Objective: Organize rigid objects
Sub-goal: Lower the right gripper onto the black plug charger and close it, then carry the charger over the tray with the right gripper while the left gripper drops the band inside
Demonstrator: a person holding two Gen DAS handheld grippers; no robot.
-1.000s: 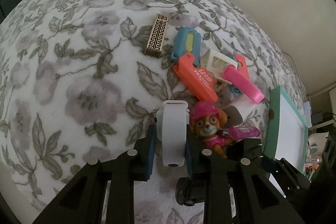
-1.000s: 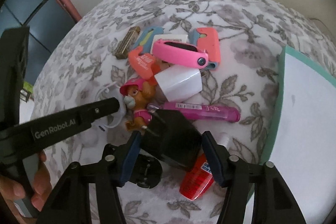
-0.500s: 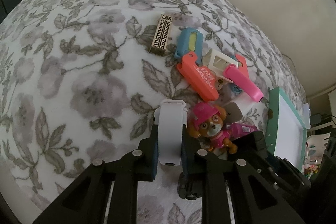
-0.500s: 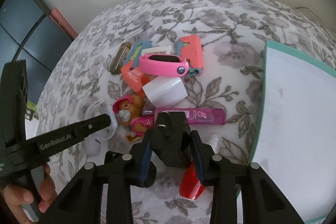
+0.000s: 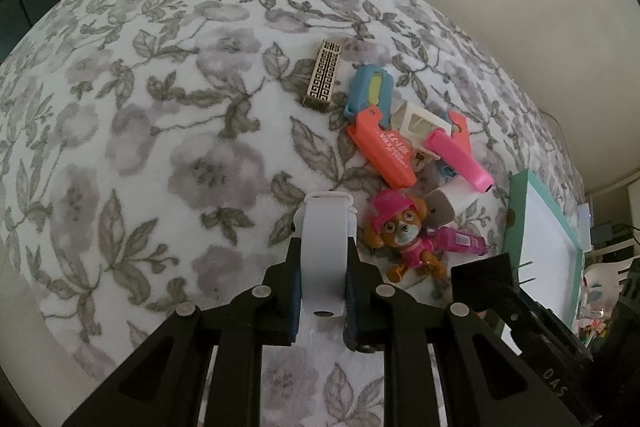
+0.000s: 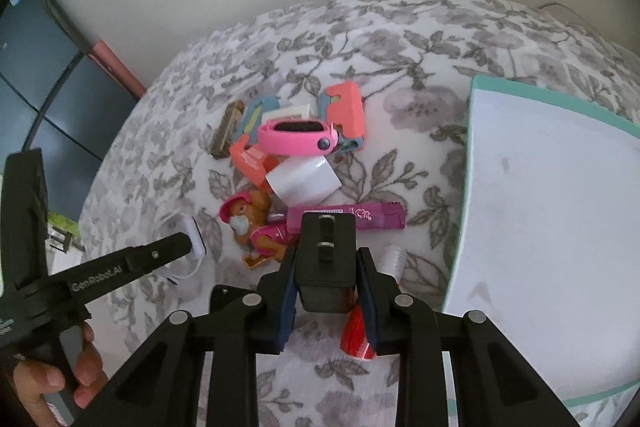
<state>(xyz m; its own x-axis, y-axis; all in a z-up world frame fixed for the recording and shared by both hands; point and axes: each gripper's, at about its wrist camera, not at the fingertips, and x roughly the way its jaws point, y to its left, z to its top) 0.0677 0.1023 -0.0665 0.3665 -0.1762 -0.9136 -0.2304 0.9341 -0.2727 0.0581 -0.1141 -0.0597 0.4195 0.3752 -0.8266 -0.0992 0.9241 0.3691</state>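
Note:
My left gripper [image 5: 322, 267] is shut on a white watch band [image 5: 323, 247], held just above the floral cloth. My right gripper [image 6: 326, 267] is shut on a black plug adapter [image 6: 326, 259], lifted above the pile. The pile holds a pup toy in a pink helmet [image 5: 404, 231] [image 6: 256, 223], a pink tube [image 6: 360, 217], a white charger block [image 6: 304, 181], a pink watch [image 6: 298, 139], orange clips [image 5: 384, 147] and a patterned gold bar [image 5: 324, 77]. A red and white tube [image 6: 360, 331] lies under my right gripper.
A teal-rimmed white tray [image 6: 470, 163] [image 5: 516, 223] lies to the right of the pile. The floral cloth [image 5: 160, 147] stretches left of the pile. A cream wall runs behind. The left gripper's body and the hand on it [image 6: 76, 367] show at the right view's lower left.
My right gripper closed on the black adapter and lifted it from the pile. My left gripper closed tighter on the white band and rose slightly.

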